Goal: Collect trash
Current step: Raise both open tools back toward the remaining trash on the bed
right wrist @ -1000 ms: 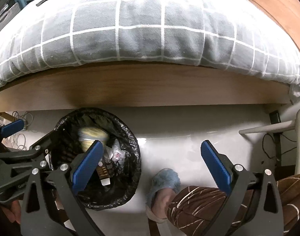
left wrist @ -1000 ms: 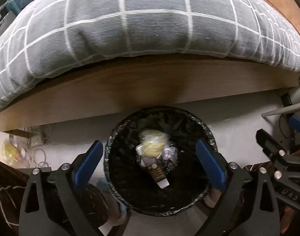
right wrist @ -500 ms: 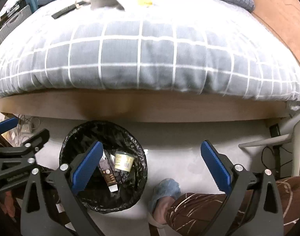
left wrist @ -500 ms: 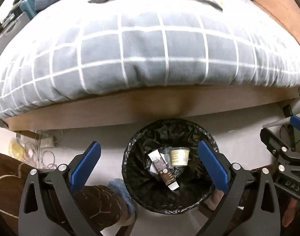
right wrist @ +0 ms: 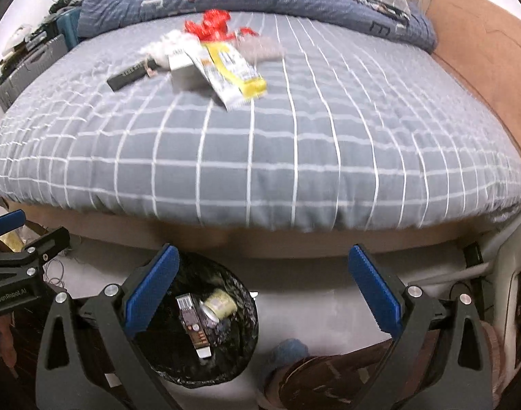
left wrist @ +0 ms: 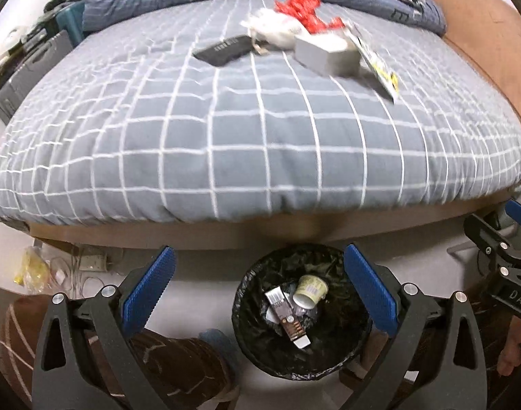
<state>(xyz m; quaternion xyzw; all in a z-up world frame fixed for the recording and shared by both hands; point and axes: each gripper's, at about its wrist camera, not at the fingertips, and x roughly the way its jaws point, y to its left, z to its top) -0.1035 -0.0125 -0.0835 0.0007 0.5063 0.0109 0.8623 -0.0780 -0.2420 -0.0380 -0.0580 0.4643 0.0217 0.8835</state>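
A black-lined trash bin (left wrist: 247, 335) (right wrist: 241, 352) stands on the floor by the bed and holds a pale cup (left wrist: 310, 290) (right wrist: 221, 304) and a brown tube (left wrist: 287, 317) (right wrist: 194, 326). My left gripper (left wrist: 258, 287) hangs open above the bin, empty. Open and empty too, my right gripper (right wrist: 264, 288) is above the floor just right of the bin. On the grey checked bedcover lie a red wrapper (left wrist: 303, 12) (right wrist: 209, 25), a white box (left wrist: 327, 54) (right wrist: 183, 70), a yellow packet (right wrist: 233, 68) (left wrist: 380, 65) and white crumpled paper (left wrist: 274, 30).
A black remote (left wrist: 223, 49) (right wrist: 130, 75) lies on the bed beside the trash. A person's legs in brown trousers (left wrist: 178, 365) (right wrist: 332, 382) and a blue slipper (right wrist: 289, 348) are by the bin. Cables and a yellow bag (left wrist: 31, 268) sit under the bed's left end.
Both grippers have risen and tilted up, so the bed's top and the trash on it have come into view. The cup has settled in the bin.
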